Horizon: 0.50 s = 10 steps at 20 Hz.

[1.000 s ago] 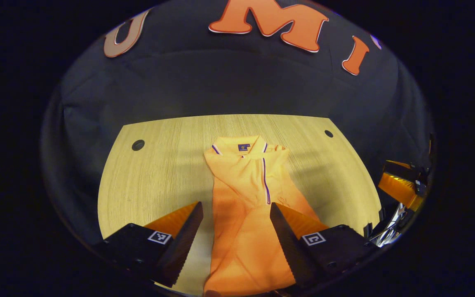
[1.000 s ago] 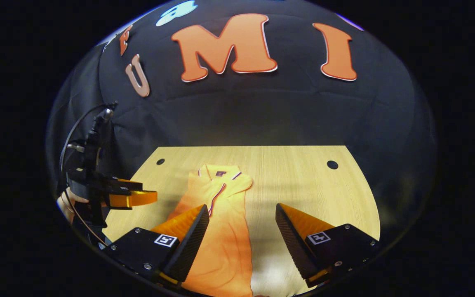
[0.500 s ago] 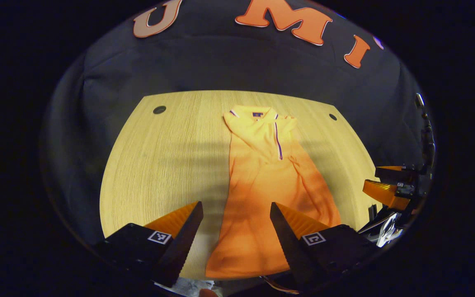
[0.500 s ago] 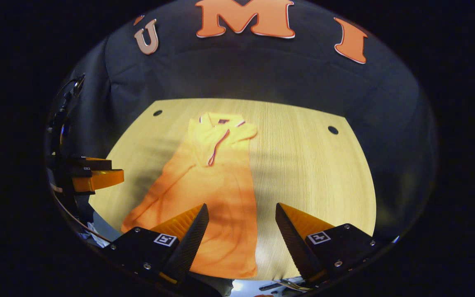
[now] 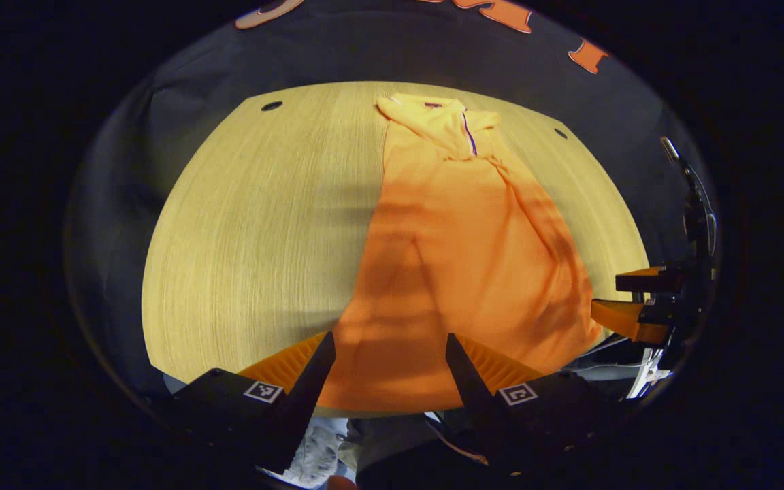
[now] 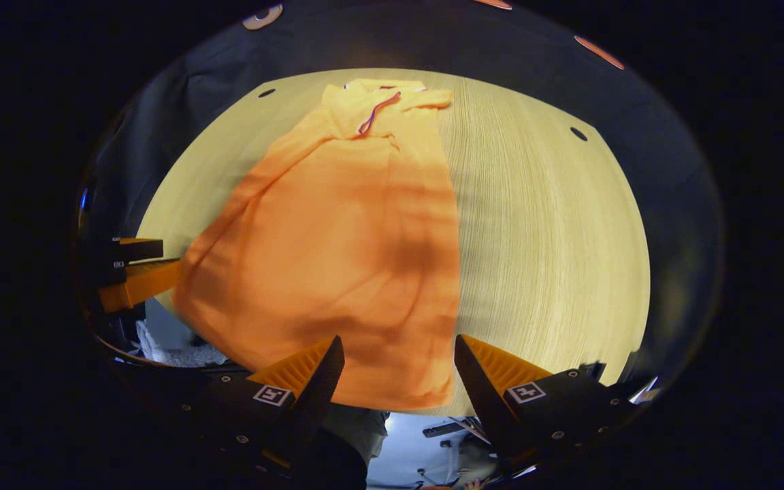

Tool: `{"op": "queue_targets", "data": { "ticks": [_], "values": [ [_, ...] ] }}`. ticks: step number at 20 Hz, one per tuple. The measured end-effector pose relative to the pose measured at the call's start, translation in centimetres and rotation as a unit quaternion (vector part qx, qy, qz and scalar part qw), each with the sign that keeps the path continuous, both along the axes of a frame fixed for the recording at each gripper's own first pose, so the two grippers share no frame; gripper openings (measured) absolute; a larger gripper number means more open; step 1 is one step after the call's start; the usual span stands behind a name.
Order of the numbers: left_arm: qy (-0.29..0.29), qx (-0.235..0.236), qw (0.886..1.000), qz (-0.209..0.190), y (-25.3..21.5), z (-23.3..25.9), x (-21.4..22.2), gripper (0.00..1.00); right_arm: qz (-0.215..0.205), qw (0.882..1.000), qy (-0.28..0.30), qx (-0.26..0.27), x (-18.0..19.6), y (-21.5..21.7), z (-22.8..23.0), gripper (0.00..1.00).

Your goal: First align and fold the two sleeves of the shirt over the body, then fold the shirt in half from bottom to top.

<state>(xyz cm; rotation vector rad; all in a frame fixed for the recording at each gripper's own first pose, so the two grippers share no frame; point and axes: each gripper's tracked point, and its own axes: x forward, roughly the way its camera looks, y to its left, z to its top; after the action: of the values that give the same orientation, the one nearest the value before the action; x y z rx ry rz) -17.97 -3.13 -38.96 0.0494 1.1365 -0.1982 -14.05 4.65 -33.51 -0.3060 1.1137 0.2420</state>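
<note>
Now both grippers had pulled back to the near hem of the shirt (image 5: 460, 231) on the table (image 5: 249, 224); left gripper (image 5: 388, 371) and right gripper (image 6: 397, 373) were wide open, holding nothing, ready for the bottom-to-top fold.

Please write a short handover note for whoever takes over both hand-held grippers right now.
Left hand-held gripper: open, holding nothing, above the shirt's near hem.
Right hand-held gripper: open, holding nothing, over the hem's right corner.
The orange shirt lies lengthwise on the wooden table, collar at the far end, hem at the near edge.
Done: both sleeves appear folded over the body, leaving a narrow strip.
Left: grip the hem corners and fold the bottom up to the collar.
</note>
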Motion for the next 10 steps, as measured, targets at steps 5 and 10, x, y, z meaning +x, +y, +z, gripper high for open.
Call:
{"op": "queue_targets", "data": {
  "ticks": [5, 10],
  "values": [
    [0.046, 0.009, 0.999, -0.007, -0.8, -3.2, -1.8, 0.99, -0.007, 0.999, 0.047, -0.018, -2.4, -1.4, -3.0, 0.99],
    [0.050, 0.047, 0.997, -0.026, -0.2, -5.1, -2.2, 0.99, -0.010, 0.997, 0.070, -0.037, -2.8, -2.0, -4.9, 0.99]
  ]
}}
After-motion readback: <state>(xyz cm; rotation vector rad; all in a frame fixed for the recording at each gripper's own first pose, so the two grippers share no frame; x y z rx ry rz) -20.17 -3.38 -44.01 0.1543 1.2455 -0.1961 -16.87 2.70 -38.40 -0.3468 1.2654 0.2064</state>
